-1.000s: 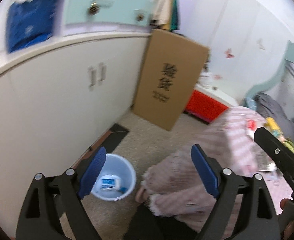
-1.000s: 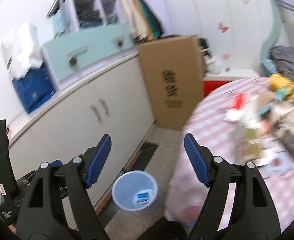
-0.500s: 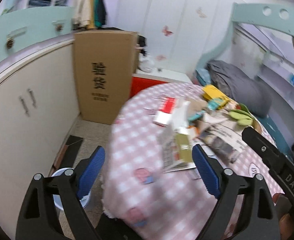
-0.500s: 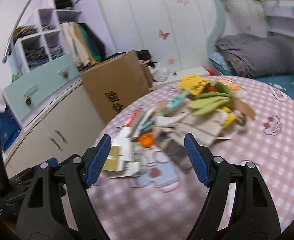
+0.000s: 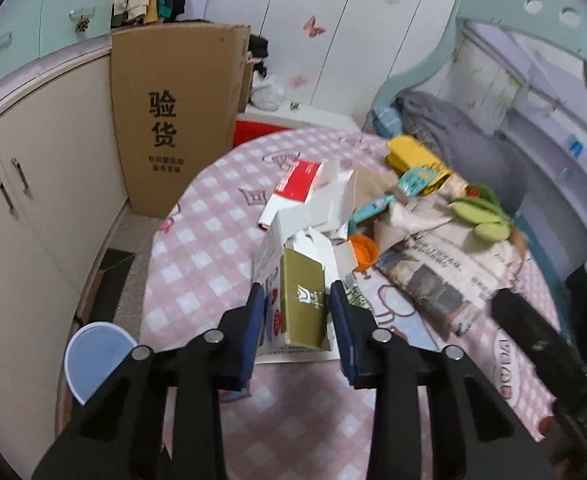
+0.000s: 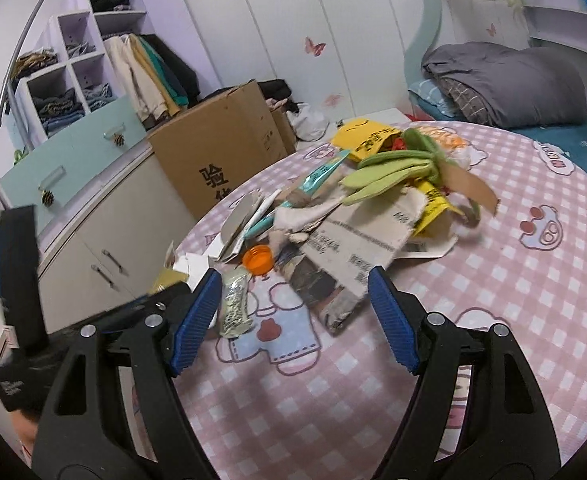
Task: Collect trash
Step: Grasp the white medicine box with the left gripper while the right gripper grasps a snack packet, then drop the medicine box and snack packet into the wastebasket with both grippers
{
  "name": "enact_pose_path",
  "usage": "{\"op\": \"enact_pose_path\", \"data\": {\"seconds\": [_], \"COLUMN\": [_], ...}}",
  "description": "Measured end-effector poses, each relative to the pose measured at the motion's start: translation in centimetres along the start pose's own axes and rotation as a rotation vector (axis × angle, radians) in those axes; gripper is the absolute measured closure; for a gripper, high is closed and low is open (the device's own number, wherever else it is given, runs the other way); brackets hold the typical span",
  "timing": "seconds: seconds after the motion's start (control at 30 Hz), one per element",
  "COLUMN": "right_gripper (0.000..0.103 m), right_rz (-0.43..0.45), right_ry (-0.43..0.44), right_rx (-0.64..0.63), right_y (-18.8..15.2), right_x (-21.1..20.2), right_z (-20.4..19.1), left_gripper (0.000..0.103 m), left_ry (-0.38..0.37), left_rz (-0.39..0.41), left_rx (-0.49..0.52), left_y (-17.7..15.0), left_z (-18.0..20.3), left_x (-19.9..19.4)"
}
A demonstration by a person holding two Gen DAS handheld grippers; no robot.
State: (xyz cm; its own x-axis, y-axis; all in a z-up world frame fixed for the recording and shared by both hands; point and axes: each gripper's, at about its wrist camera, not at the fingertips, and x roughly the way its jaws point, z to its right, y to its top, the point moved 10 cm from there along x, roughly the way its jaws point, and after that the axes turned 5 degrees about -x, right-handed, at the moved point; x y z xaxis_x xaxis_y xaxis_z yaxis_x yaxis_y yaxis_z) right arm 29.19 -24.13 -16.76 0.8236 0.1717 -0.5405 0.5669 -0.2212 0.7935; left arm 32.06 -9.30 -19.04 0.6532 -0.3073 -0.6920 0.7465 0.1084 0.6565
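While half a second ago its jaws were wide, the left gripper [image 5: 295, 310] now pinches the olive carton [image 5: 303, 300] on the near-left table [image 5: 213, 240]; right gripper [image 6: 293, 316] is spread, so binning in the blue bucket [image 5: 93, 356] seems next.

Both wrist views overlook the littered table [image 5: 213, 240] closely.

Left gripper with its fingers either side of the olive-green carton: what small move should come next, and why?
Probably finish closing the left gripper on the olive-green and white cardboard carton, then lift. Its fingers flank the carton closely, but contact is unclear. The pale blue plastic bin waits on the floor beside the table. The right gripper hangs open.
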Motion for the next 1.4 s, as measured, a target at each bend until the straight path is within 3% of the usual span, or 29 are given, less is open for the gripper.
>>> {"op": "enact_pose_path", "data": {"seconds": [0.3, 0.37, 0.53, 0.73, 0.83, 1.03, 1.4], "right_gripper": [0.029, 0.038, 0.044, 0.082, 0.085, 0.086, 0.086], "right_rz": [-0.154, -0.192, -0.261, -0.314, -0.307, -0.259, -0.241], "right_ry": [0.042, 0.033, -0.044, -0.079, -0.060, 0.017, 0.277], "right_rx": [-0.142, -0.175, -0.252, -0.326, -0.352, -0.358, -0.421], "right_y": [-1.9, -2.5, -3.1, -3.9, -4.2, -4.4, -6.8], "right_x": [4.3, 5.5, 7.5, 8.1, 7.3, 5.6, 5.0], "right_z": [-4.9, -5.7, -6.4, -6.8, -7.4, -10.4, -23.4], "left_gripper": [0.074, 0.074, 0.074, 0.074, 0.074, 0.074, 0.074], "left_ry": [0.096, 0.124, 0.149, 0.194, 0.205, 0.236, 0.328], "left_rz": [0.144, 0.163, 0.172, 0.180, 0.185, 0.198, 0.211], "left_rx": [-0.036, -0.046, -0.078, -0.096, -0.105, -0.124, -0.179], "left_y": [1.6, 1.8, 1.7, 1.0, 0.5, -0.2, -1.8], "left_z": [-5.0, -6.6, -9.8, -12.7, -13.8, -16.1, -22.3], "left_x": [-5.3, -6.2, -7.6, -8.5, -8.9, -9.9, -11.9]}}
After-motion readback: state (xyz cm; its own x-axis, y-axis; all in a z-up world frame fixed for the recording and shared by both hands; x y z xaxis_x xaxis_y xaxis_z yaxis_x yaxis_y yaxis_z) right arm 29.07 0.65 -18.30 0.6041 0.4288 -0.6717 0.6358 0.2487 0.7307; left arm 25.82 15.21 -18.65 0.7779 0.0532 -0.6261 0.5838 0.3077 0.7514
